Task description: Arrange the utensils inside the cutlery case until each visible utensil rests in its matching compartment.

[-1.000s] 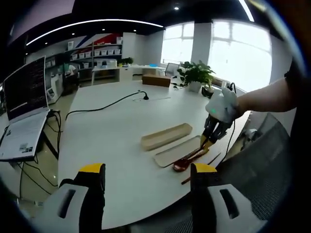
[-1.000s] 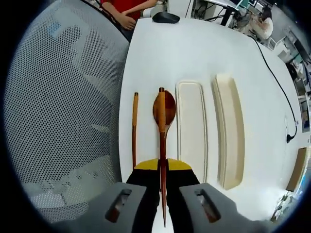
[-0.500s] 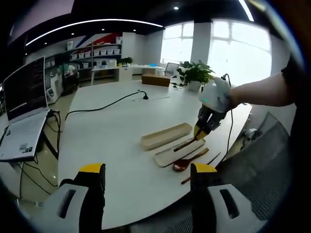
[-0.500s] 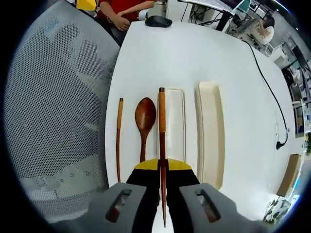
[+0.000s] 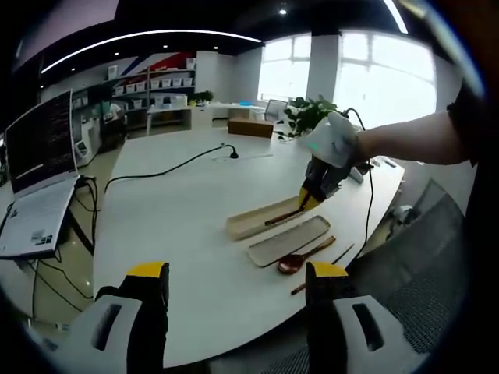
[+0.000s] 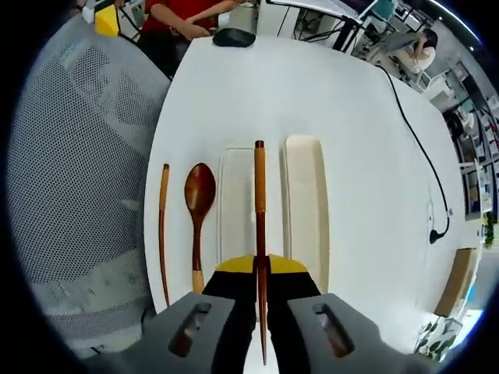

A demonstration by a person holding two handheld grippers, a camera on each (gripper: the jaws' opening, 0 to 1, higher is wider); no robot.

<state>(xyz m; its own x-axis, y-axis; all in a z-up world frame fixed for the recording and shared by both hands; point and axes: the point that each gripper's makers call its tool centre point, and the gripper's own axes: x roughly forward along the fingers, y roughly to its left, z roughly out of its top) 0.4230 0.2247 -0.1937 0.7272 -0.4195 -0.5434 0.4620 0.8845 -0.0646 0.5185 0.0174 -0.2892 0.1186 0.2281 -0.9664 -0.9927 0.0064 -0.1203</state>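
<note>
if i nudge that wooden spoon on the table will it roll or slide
The wooden spoon lies flat with its bowl on the white table, so it would probably slide or pivot rather than roll. It looks rigid and light. The thin chopstick beside it seems likelier to roll, as does the one held in the right gripper.

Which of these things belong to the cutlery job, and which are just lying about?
Job: dark wooden chopstick in right tool; second chopstick; brown wooden spoon; beige case tray; flat beige lid.

Lying about: black mouse; black cable; mesh chair; laptop.
</note>
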